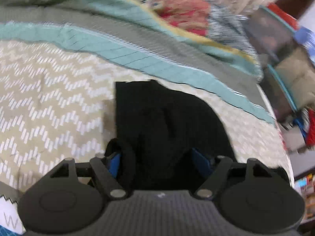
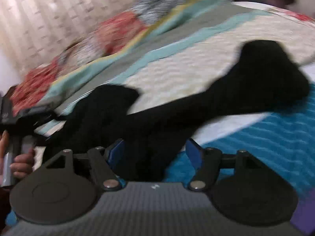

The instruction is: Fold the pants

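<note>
My left gripper (image 1: 155, 161) stands wide, black pants (image 1: 167, 122) lying loose between its blue pads (image 1: 200, 160). My right gripper (image 2: 155, 153) likewise wide over the pants (image 2: 196, 102), which sprawl across the chevron bedspread (image 1: 49, 102).

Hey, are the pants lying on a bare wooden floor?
No, the black pants lie on a bed cover with a beige and white zigzag pattern.

We find open quilt (image 1: 49, 98) left of the left gripper (image 1: 157, 157); ahead, black pants (image 1: 167, 122) fill its spread jaws, and a bunched blanket (image 1: 118, 15) blocks beyond.
</note>
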Tool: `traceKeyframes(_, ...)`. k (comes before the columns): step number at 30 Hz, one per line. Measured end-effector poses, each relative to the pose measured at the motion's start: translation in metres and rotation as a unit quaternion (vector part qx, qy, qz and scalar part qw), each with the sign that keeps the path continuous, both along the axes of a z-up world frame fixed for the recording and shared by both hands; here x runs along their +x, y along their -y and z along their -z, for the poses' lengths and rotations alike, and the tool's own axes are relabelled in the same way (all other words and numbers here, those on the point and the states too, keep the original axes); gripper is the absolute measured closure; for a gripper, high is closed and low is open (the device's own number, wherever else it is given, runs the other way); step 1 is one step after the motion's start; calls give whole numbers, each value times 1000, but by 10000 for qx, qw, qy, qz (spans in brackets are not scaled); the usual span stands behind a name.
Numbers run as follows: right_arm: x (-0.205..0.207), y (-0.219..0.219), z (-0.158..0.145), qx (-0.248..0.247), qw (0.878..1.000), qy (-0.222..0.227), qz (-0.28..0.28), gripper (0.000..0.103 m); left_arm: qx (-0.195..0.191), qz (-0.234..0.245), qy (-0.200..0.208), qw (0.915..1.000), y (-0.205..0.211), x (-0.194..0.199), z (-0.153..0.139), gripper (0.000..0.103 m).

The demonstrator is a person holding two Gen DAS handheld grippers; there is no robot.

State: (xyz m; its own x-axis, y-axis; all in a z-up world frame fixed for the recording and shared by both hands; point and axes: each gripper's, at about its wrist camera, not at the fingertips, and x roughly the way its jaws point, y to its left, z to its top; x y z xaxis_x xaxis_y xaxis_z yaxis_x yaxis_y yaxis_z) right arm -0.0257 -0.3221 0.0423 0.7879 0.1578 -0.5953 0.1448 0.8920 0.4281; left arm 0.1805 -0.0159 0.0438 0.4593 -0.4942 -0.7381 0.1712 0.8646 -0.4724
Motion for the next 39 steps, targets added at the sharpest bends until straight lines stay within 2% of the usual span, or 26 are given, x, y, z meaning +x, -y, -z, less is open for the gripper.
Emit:
traceKeyframes(3, 2, -37, -5, -365, 9952, 326, -853, 22, -185, 72, 192, 9996, -10, -29, -19, 29)
traceKeyframes(5, 4, -72, -2, -420, 9854, 408, -1597, 16, -449, 135, 238, 9986, -18, -42, -32, 29)
traceKeyframes(8, 11, -123, 12, -581, 9664, 297, -2486, 15, -920, 240, 239, 9952, -29, -60, -53, 29)
traceKeyframes(10, 16, -152, 25, -708, 9578, 196, -2778, 17, -1225, 297, 229, 9918, -31, -71, -65, 29)
traceKeyframes(11, 20, -160, 30, -704, 9552, 165, -2868, 31, -1305, 333, 249, 9906, -30, -74, -69, 29)
traceKeyframes(12, 25, -168, 36, -735, 9540, 22, -2905, 52, -1335, 376, 270, 9900, -30, -78, -72, 28)
traceKeyframes(13, 31, -171, 39, -801, 9542, -109, -2881, 100, -1325, 410, 288, 9899, -30, -82, -74, 25)
traceKeyframes(14, 34, -170, 37, -877, 9569, -159, -2763, 99, -1294, 461, 281, 9901, -32, -85, -75, 22)
traceKeyframes(17, 28, -141, 13, -893, 9702, 285, -2235, 99, -1151, 602, 260, 9912, -38, -96, -71, 12)
traceKeyframes(19, 26, -113, -5, -1172, 9779, 536, -1649, 99, -1118, 703, 204, 9910, -45, -102, -66, 11)
traceKeyframes(22, 28, -53, -29, -1335, 9867, 796, -475, 99, -1258, 858, 55, 9883, -57, -112, -54, 11)
traceKeyframes(25, 18, 2, -55, -1607, 9772, 1198, 706, 99, -1126, 754, 97, 9907, -71, -113, -47, 11)
traceKeyframes(27, 7, 40, -72, -1601, 9653, 1444, 1475, 99, -861, 365, 47, 9956, -83, -97, -45, 11)
traceKeyframes(29, -2, 61, -79, -1719, 9530, 1581, 1931, 99, -771, -87, -47, 9970, -98, -70, -43, 11)
traceKeyframes(32, -9, 81, -74, -1727, 9497, 1489, 2148, 99, -680, -574, -217, 9958, -107, -21, -38, 11)
traceKeyframes(35, -14, 88, -62, -1748, 9495, 1337, 2237, 99, -704, -654, -438, 9944, -93, 22, -27, 11)
traceKeyframes(39, -18, 85, -49, -1668, 9520, 1177, 2280, 99, -244, -641, -631, 9956, -63, 67, 0, 7)
